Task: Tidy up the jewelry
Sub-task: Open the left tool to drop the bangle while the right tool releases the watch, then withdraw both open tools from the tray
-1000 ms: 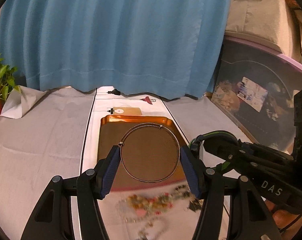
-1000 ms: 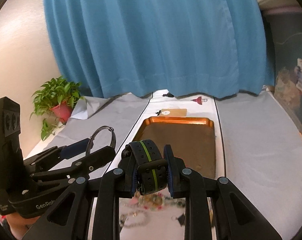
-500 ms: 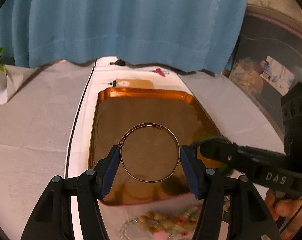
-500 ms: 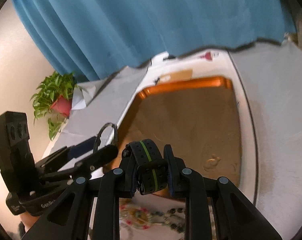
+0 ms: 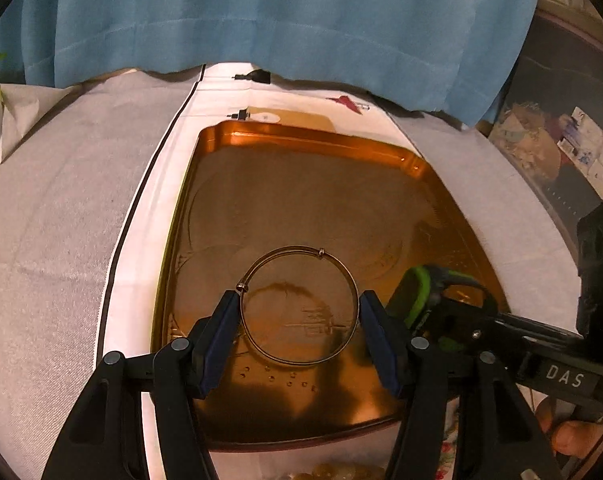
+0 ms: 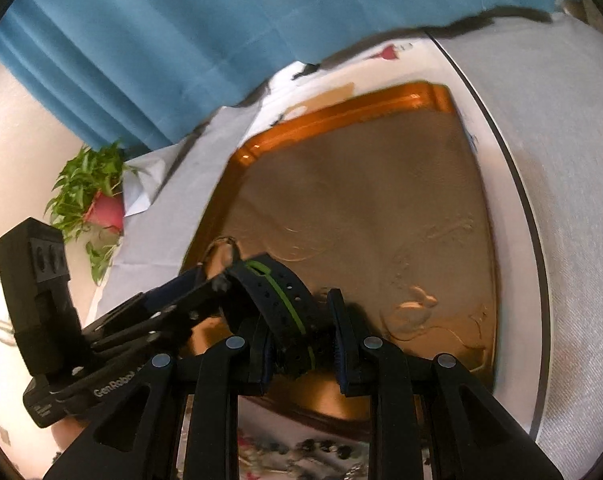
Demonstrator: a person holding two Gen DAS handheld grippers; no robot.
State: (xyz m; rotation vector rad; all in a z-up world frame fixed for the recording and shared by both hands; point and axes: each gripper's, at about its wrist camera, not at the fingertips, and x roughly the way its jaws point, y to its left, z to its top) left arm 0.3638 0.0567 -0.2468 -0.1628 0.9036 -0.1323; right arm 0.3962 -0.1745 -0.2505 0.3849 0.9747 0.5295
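My left gripper [image 5: 299, 320] is shut on a thin metal bangle [image 5: 341, 268], holding it flat just above the near part of the copper tray [image 5: 301, 140]. My right gripper [image 6: 301, 340] holds a black band with a green stripe [image 6: 281, 300] over the tray's [image 6: 341, 108] near left part; its right finger stands apart from the band and the band tilts left. The band also shows in the left wrist view [image 5: 417, 292]. The left gripper sits to the left in the right wrist view [image 6: 205, 280].
Beaded jewelry [image 6: 321, 448] lies on the white cloth in front of the tray. A potted plant [image 6: 97, 196] stands at the far left. A blue curtain [image 5: 261, 12] hangs behind the table. A storage box [image 5: 561, 140] stands at the right.
Both grippers moved forward and down over the tray with their pieces. The right gripper's fingers have spread and the band now tilts left.
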